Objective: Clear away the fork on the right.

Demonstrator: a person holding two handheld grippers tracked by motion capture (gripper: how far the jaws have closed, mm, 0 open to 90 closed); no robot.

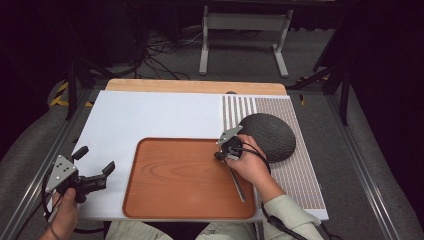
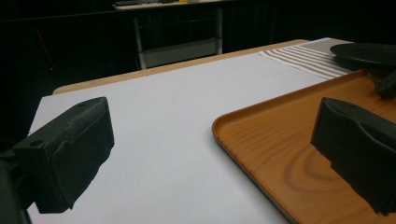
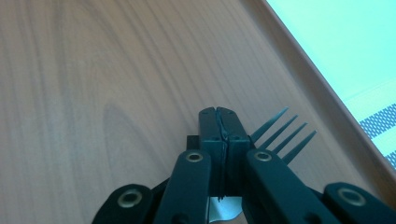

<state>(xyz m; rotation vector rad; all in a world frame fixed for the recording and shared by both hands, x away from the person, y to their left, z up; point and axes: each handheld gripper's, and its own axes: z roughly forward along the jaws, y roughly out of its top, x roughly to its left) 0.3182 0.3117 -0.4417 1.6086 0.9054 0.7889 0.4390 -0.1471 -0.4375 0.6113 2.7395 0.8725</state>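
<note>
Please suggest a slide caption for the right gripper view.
Right gripper shut on a dark metal fork, tines over the brown wooden tray.

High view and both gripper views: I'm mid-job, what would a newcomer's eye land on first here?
First, the big wooden tray at the near middle of the white table, with the right gripper down on its right part. In the right gripper view its fingers are shut on a fork, tines jutting out just above the tray. Next, the dark round plate on the striped mat at right, and the left gripper, open, at the table's near left.
</note>
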